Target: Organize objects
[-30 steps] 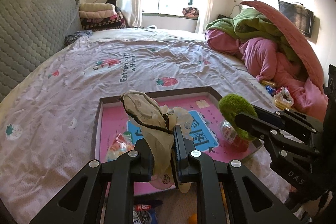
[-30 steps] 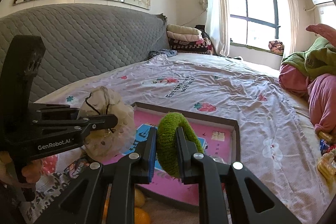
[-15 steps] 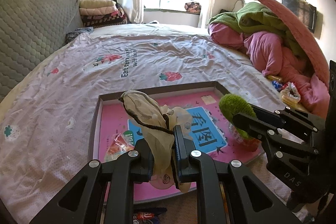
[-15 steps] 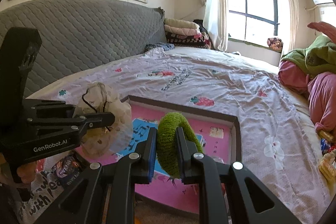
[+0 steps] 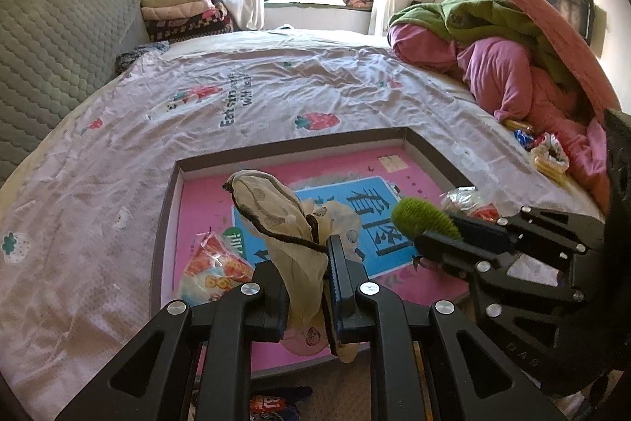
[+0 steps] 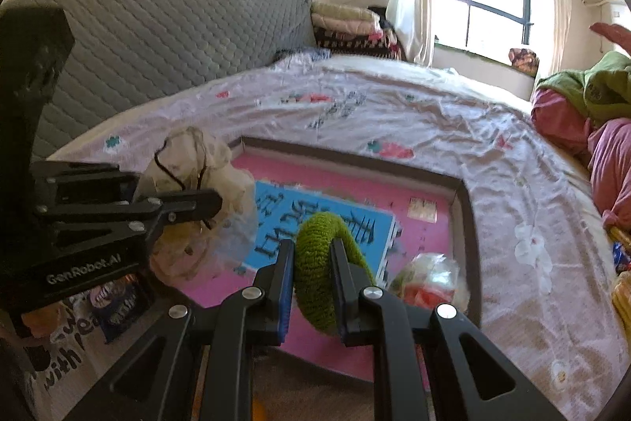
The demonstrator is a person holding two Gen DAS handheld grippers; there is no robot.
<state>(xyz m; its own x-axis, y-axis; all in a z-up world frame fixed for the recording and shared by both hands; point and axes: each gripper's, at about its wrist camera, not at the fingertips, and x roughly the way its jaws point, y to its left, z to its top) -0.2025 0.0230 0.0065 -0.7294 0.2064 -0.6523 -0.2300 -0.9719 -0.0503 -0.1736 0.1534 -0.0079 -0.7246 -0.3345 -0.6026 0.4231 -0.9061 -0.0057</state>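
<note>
The left gripper (image 5: 305, 275) pinches a beige scrunchie (image 5: 276, 219) between its fingers, and the right gripper (image 6: 313, 287) pinches a green scrunchie (image 6: 323, 255) in the same way. Both are held in the air over the tray (image 5: 299, 145), which lies on the bed (image 5: 118, 145). In the tray there are two snack packs (image 5: 215, 271), one at each near corner.

The beige scrunchie looks very light and soft; its thin cloth hangs loose below the fingers, so I think it can slip out if the grip is only on the loose fold. Better to hold it across the gathered band, where the dark cord (image 5: 284, 235) runs. The green one is thick and fluffy, it springs back, and a hold across the ring is enough. Nothing here is fragile, and both should drop without bouncing if released low over the pink floor of the tray
</note>
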